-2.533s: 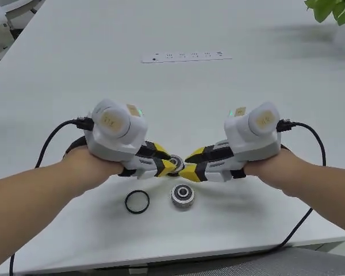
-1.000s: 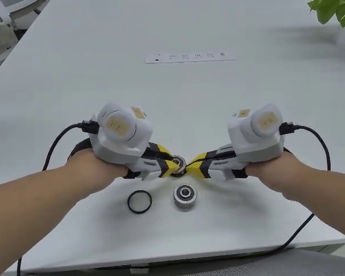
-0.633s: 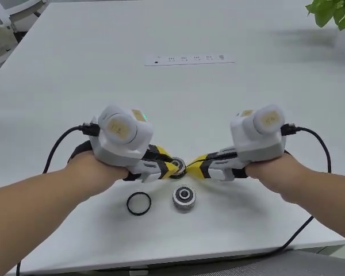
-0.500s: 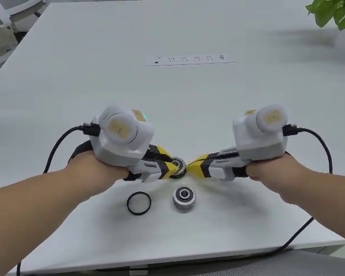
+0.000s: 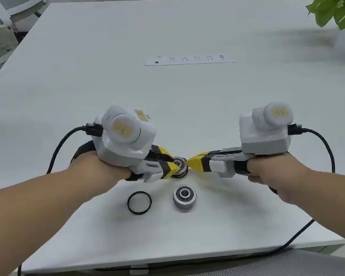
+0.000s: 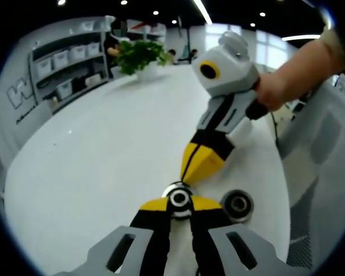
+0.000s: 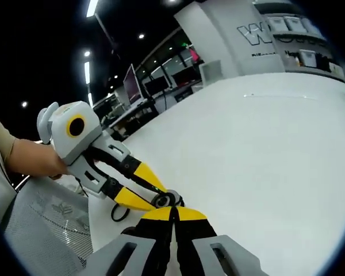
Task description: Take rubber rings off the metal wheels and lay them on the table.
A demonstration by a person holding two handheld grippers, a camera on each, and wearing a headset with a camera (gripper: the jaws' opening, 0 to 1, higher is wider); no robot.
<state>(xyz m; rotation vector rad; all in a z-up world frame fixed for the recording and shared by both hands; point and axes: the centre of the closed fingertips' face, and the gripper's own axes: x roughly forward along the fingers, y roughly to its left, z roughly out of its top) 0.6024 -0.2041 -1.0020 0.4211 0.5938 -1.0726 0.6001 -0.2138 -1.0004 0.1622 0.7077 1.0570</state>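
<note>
Wheel [image 6: 179, 197] sits clamped across its rim in the left hand-held gripper [image 5: 175, 167], raised just above the worktop [image 5: 230, 86], likely so the right hand-held gripper [image 7: 173, 214], jaws pressed together at its edge, can work the rubber off; whether rubber is nipped is too small to tell. Its flat face looks back along the left jaws, axle roughly in line with them. Below, a loose ring [image 5: 139, 202] and second wheel [image 5: 184, 196] lie flat.
</note>
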